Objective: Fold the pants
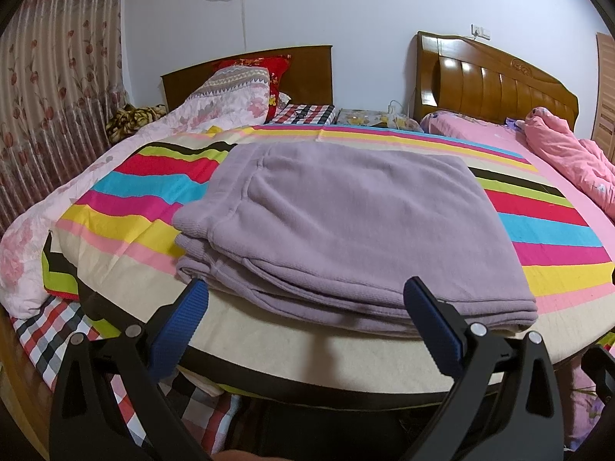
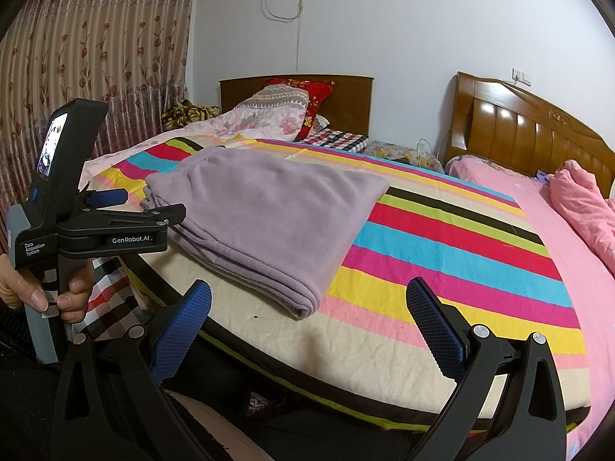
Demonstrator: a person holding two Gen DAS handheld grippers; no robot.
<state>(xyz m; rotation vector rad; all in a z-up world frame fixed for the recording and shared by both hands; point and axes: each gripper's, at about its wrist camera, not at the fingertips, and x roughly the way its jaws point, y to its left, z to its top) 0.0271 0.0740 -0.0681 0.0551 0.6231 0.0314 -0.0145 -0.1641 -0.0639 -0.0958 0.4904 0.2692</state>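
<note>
Folded pants (image 1: 346, 226) center frame on striped blanket (image 1: 549, 238). Left gripper (image 1: 307, 296) and right gripper (image 2: 309, 299) both spread wide, holding nothing, bottom of frame.

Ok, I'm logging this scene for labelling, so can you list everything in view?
folded lilac fleece pants: one, lilac, on the striped blanket near its front edge
multicolour striped blanket: one, rainbow stripes, spread over the bed
carved wooden headboard: one, brown, far right
pink crumpled quilt: one, pink, far right
red patterned pillow: one, red, against the plain headboard
floral curtain: one, beige and red, left wall
left gripper: one, black with blue pads, open, before the pants
right gripper: one, same, open, empty
</note>
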